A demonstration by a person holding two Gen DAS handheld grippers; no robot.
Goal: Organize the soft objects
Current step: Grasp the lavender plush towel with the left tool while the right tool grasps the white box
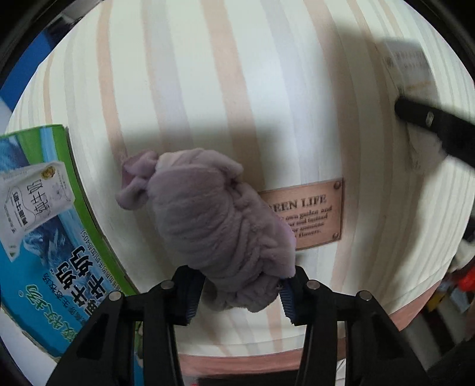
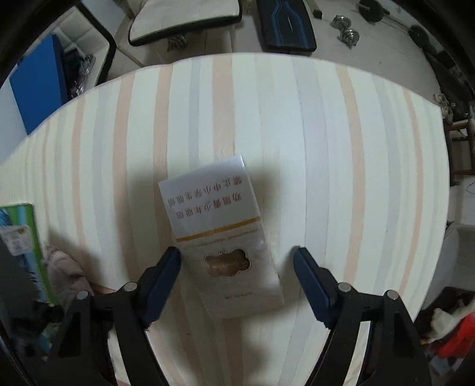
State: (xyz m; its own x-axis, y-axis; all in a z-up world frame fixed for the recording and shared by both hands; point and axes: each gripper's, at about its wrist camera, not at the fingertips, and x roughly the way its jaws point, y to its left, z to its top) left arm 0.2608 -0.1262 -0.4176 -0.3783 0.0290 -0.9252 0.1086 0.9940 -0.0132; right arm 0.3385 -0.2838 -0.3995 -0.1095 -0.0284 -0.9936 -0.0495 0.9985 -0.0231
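Observation:
A crumpled purple plush cloth (image 1: 213, 219) hangs in my left gripper (image 1: 240, 294), which is shut on its lower end above the striped table (image 1: 237, 89). The cloth also shows at the left edge of the right wrist view (image 2: 63, 267). My right gripper (image 2: 237, 282) is open above a white carton with red print (image 2: 219, 234) that lies flat on the striped table (image 2: 326, 148); its jaws stand on either side of the carton, apart from it. In the left wrist view, one right gripper finger (image 1: 436, 130) shows at the far right.
A green and blue milk box (image 1: 44, 231) lies at the table's left; it also shows in the right wrist view (image 2: 20, 231). A brown "GREEN LIFE" label (image 1: 314, 213) is printed on the table. Beyond the far edge are a seat cushion (image 2: 184, 20), a black mat (image 2: 285, 26) and dumbbells (image 2: 347, 29).

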